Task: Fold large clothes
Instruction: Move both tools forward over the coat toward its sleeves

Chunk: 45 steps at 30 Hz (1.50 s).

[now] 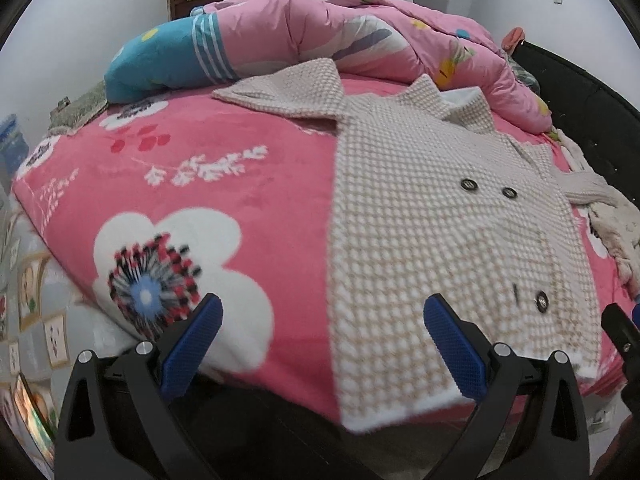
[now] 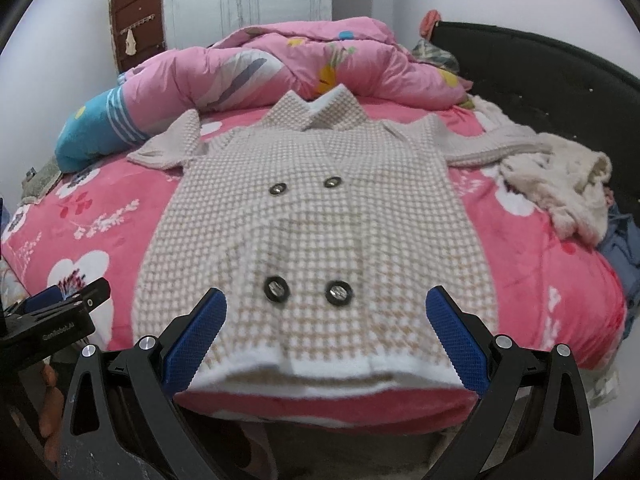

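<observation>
A beige and white checked knit coat [image 2: 316, 216] with dark buttons lies flat, front up, on the pink flowered bed [image 2: 100, 208], collar at the far end, hem at the near edge. It also shows in the left wrist view [image 1: 432, 216]. My left gripper [image 1: 322, 320] is open and empty, above the near bed edge at the coat's left hem corner. My right gripper [image 2: 326, 312] is open and empty, just before the middle of the hem. One sleeve [image 2: 168, 144] spreads left, the other [image 2: 492, 144] right.
A rumpled pink quilt [image 2: 304, 64] and a blue pillow [image 2: 92, 128] lie at the bed's far end. A pile of cream and blue clothes [image 2: 568, 188] sits at the right by the black headboard [image 2: 560, 80]. The left gripper shows at the right view's left edge [image 2: 64, 312].
</observation>
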### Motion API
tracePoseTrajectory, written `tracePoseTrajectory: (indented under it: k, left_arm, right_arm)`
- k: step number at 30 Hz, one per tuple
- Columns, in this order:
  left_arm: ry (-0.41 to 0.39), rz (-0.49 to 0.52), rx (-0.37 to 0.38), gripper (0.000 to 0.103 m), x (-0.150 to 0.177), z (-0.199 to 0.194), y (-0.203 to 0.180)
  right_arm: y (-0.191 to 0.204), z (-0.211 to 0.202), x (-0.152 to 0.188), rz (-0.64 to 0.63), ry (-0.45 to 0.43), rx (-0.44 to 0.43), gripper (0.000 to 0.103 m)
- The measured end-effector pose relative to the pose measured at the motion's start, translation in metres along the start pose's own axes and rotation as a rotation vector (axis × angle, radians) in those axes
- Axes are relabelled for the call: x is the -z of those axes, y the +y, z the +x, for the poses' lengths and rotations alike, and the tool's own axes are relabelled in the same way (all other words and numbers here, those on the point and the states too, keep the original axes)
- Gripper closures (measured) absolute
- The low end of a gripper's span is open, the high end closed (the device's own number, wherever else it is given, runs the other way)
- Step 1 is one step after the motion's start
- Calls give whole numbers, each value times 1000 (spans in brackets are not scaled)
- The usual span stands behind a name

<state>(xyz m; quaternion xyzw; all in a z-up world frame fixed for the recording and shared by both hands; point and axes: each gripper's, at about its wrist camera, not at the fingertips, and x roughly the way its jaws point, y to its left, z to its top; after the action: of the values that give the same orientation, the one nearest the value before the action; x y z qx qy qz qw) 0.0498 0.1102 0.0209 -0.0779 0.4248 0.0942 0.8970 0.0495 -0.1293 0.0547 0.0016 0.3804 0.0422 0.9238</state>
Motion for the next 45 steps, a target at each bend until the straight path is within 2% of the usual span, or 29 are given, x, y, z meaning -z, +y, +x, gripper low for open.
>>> tracePoseTrajectory:
  k: [5, 12, 16, 19, 22, 26, 29, 32, 34, 38, 45]
  left_arm:
    - [-29, -20, -2, 4, -21, 10, 16]
    - [-9, 5, 50, 4, -45, 29, 29]
    - [-8, 23, 80, 4, -58, 41, 28]
    - [-9, 23, 113, 4, -66, 51, 23]
    - [13, 35, 117, 4, -77, 71, 15]
    - [42, 60, 80, 4, -88, 114, 5]
    - [105, 74, 53, 4, -94, 151, 2]
    - [163, 59, 58, 4, -93, 173, 4]
    - [194, 46, 63, 4, -88, 182, 9]
    - [178, 39, 70, 4, -83, 182, 12]
    - [202, 29, 84, 4, -81, 185, 13]
  right_arm:
    - [12, 15, -18, 5, 2, -52, 7]
    - [37, 52, -39, -68, 7, -21, 7]
    - [52, 83, -47, -122, 48, -28, 7]
    - [62, 110, -54, -149, 84, -65, 7]
    - [68, 142, -63, -159, 136, -80, 7]
    - [68, 181, -72, -165, 193, -66, 7]
    - [68, 203, -73, -211, 216, -17, 7]
    - [66, 220, -68, -241, 261, -16, 7]
    - [66, 223, -64, -258, 262, -23, 7]
    - [65, 223, -61, -272, 265, -36, 7]
    - [57, 224, -58, -262, 300, -93, 7]
